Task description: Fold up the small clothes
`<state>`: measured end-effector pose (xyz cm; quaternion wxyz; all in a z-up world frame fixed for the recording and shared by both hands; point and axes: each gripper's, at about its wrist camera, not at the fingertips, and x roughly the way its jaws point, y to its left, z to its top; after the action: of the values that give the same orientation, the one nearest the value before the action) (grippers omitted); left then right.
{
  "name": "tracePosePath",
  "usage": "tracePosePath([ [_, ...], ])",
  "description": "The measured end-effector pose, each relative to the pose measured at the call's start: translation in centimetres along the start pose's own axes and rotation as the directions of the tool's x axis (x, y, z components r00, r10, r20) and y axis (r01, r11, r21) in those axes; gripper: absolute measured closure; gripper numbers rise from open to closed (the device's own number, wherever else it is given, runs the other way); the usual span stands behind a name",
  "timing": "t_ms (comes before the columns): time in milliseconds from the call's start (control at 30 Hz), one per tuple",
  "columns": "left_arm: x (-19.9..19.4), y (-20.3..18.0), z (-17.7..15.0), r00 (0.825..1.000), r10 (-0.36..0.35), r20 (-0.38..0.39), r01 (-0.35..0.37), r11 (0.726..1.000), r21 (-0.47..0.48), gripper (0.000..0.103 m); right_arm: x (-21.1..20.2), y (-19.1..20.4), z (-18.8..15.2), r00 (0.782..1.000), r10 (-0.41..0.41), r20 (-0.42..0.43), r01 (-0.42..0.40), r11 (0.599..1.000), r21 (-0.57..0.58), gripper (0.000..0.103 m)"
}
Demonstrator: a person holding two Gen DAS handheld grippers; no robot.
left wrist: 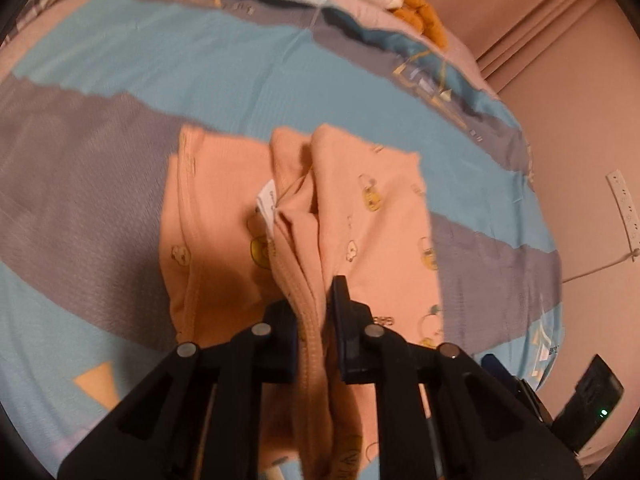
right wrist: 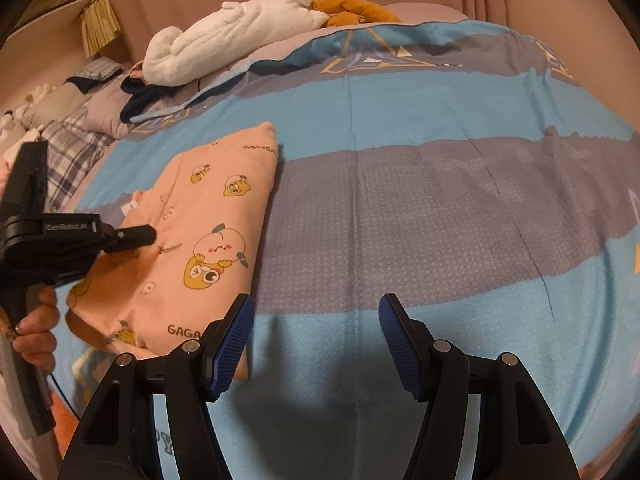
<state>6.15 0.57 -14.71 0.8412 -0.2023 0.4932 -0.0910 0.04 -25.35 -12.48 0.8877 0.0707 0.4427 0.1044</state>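
A small peach garment with yellow cartoon prints (left wrist: 360, 208) lies partly folded on the blue and grey bedspread (left wrist: 160, 60). My left gripper (left wrist: 314, 304) is shut on a ribbed seam fold of the garment, which bunches up between its black fingers. In the right wrist view the same garment (right wrist: 208, 208) lies at the left, with the left gripper (right wrist: 140, 236) reaching over it, held by a hand (right wrist: 38, 332). My right gripper (right wrist: 316, 336) hangs open over bare bedspread, just right of the garment's near edge, with nothing between its blue pads (right wrist: 232, 344).
A white plush toy (right wrist: 224, 40) with orange parts and a dark garment (right wrist: 140, 96) lie at the far end of the bed. Plaid pillows (right wrist: 68, 152) sit at the far left. Pink curtains (left wrist: 560, 40) and a white power strip (left wrist: 624, 208) are beside the bed.
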Motion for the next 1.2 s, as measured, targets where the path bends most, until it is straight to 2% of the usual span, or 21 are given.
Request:
tracePosePath([
  [100,-1.8,0.0,0.3,1.000,-0.005,0.023,0.004,1.000,0.024,0.091,-0.4,0.1,0.2,1.000,0.002,0.011,-0.002,1.000,-0.011,0.039],
  [167,-2.9,0.0,0.4,0.999,-0.007,0.047,0.005,0.999,0.041,0.097,-0.5,0.3,0.5,1.000,0.002,0.019,-0.002,1.000,-0.019,0.039],
  [300,-5.1,0.1,0.6,0.991,0.043,0.130,-0.055,0.994,0.089,0.100,-0.5,0.7,0.8,0.999,0.018,0.032,-0.017,0.999,-0.028,0.039],
  [433,-4.8,2.1,0.9,0.998,-0.045,0.043,0.044,0.999,0.025,0.100,-0.2,1.4,1.0,0.999,0.033,0.029,-0.032,0.999,-0.040,0.039],
  [600,-3.9,3.1,0.7,0.998,-0.058,-0.036,0.056,0.997,-0.049,0.097,-0.2,1.8,1.0,0.999,0.040,0.030,-0.038,0.998,-0.047,0.039],
  [700,-3.3,3.1,0.2,0.996,-0.064,-0.067,0.060,0.996,-0.066,0.084,-0.2,1.7,0.9,0.999,0.032,0.026,-0.031,0.998,-0.051,0.039],
  [767,-2.9,3.0,-0.3,0.994,-0.056,-0.089,0.051,0.997,-0.065,0.070,-0.3,1.6,0.8,0.999,0.030,0.025,-0.028,0.998,-0.051,0.039],
  [800,-2.7,2.9,-0.5,0.994,-0.050,-0.098,0.043,0.997,-0.066,0.068,-0.3,1.5,0.8,0.999,0.029,0.024,-0.028,0.998,-0.049,0.039],
  [900,-2.2,3.1,-0.6,0.993,-0.048,-0.112,0.040,0.996,-0.074,0.068,-0.3,1.2,0.7,0.999,0.030,0.021,-0.029,0.999,-0.041,0.039],
  [1033,-2.0,2.7,-0.5,0.988,-0.106,-0.115,0.095,0.991,-0.097,0.070,-0.4,1.1,0.6,0.999,0.025,0.022,-0.024,0.999,-0.043,0.039],
  [1133,-2.1,2.0,-0.2,0.988,-0.110,-0.106,0.101,0.991,-0.092,0.070,-0.4,1.0,0.5,0.999,0.027,0.021,-0.026,0.999,-0.037,0.039],
  [1200,-1.5,1.3,0.0,0.987,-0.099,-0.126,0.091,0.994,-0.068,0.070,-0.4,0.9,0.4,0.999,0.028,0.019,-0.028,0.999,-0.034,0.039],
])
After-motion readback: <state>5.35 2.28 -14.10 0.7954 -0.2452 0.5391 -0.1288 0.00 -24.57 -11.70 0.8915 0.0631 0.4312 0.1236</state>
